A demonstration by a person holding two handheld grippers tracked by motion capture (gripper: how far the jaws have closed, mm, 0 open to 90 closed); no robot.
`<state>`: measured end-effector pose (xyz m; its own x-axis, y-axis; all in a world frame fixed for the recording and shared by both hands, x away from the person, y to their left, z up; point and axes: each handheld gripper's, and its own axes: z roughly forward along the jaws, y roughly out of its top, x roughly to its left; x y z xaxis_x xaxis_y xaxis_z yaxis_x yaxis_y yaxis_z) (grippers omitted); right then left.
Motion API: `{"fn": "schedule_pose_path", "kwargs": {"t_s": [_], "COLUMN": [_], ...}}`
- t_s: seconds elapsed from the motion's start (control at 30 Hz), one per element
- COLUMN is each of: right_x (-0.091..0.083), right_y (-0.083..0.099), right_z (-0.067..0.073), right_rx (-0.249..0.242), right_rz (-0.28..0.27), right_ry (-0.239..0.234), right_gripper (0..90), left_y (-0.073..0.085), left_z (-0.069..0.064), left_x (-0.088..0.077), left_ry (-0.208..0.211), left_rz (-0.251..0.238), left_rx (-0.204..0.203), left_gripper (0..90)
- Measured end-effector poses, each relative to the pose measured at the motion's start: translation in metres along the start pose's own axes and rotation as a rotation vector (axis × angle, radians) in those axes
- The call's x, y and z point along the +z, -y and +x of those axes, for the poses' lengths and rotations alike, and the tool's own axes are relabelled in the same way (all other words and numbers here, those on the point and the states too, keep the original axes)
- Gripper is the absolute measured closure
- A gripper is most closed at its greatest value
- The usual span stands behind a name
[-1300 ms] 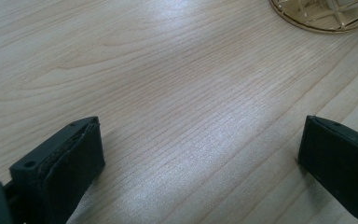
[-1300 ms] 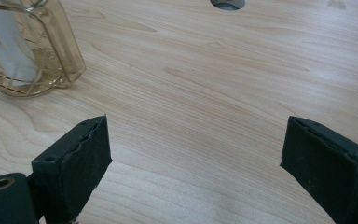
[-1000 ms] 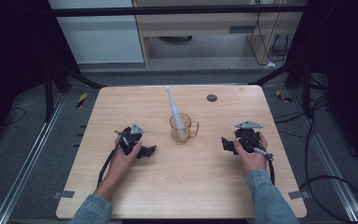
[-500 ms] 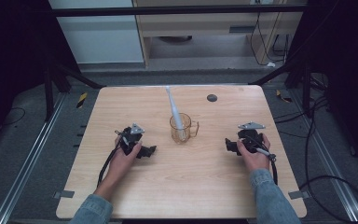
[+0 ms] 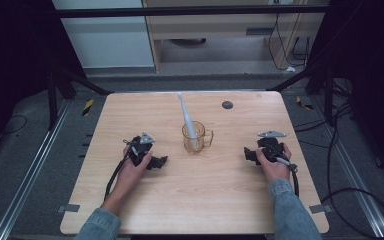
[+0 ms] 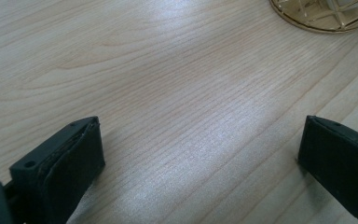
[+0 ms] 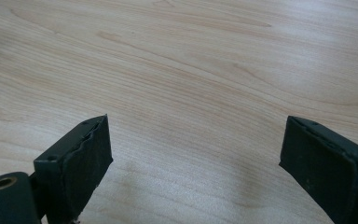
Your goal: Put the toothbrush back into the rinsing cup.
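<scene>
A: Change since the earlier frames: right gripper (image 5: 250, 155) has slid a bit toward the table's 4 o'clock edge, away from the cup. Left gripper (image 5: 160, 162) hasn't moved.

B: Jaw state?

A: Both spread wide, nothing between them. In the left gripper view, just bare table (image 6: 177, 93) between the jaws, with the cup (image 6: 324, 14) base at roughly 1 o'clock of that view. Right gripper view: bare wood grain between its jaws.

B: Layout from the grippers outward?

A: Taking the cup (image 5: 194, 137) as dial centre in the high view: left gripper near 8 o'clock, right gripper near 4 o'clock and well apart from it. Both rest low over the tabletop in the person's hands. The cup is amber and see-through, its handle pointing to 3 o'clock. The toothbrush (image 5: 187, 114) stands in it, leaning out toward 11–12 o'clock. A dark round spot (image 5: 227, 104) sits at about 1 o'clock, near the far edge.

B: Progress?

A: I judge the work finished or near it: brush is in the cup, both grippers free and clear of it. What's left, at most, is parking the hands. Can't tell whether the brush tip touches the cup's bottom.
</scene>
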<state>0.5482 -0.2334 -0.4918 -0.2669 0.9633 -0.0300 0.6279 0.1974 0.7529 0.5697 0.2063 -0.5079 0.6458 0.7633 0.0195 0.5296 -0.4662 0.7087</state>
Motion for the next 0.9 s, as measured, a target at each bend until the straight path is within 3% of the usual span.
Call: {"fn": "schedule_pose_path", "kwargs": {"t_s": [0.6,0.9], "right_x": [0.018,0.023], "right_y": [0.003,0.004], "right_z": [-0.014,-0.019], "right_rx": [0.105,0.141], "right_rz": [-0.025,-0.001], "right_ry": [0.065,0.087], "right_gripper": [8.3,8.3], "left_y": [0.000,0.000], "left_z": [0.000,0.000], "left_x": [0.000,0.000], "left_ry": [0.000,0.000], "left_rz": [0.000,0.000], "left_rx": [0.000,0.000], "left_gripper": [0.0,0.0]}}
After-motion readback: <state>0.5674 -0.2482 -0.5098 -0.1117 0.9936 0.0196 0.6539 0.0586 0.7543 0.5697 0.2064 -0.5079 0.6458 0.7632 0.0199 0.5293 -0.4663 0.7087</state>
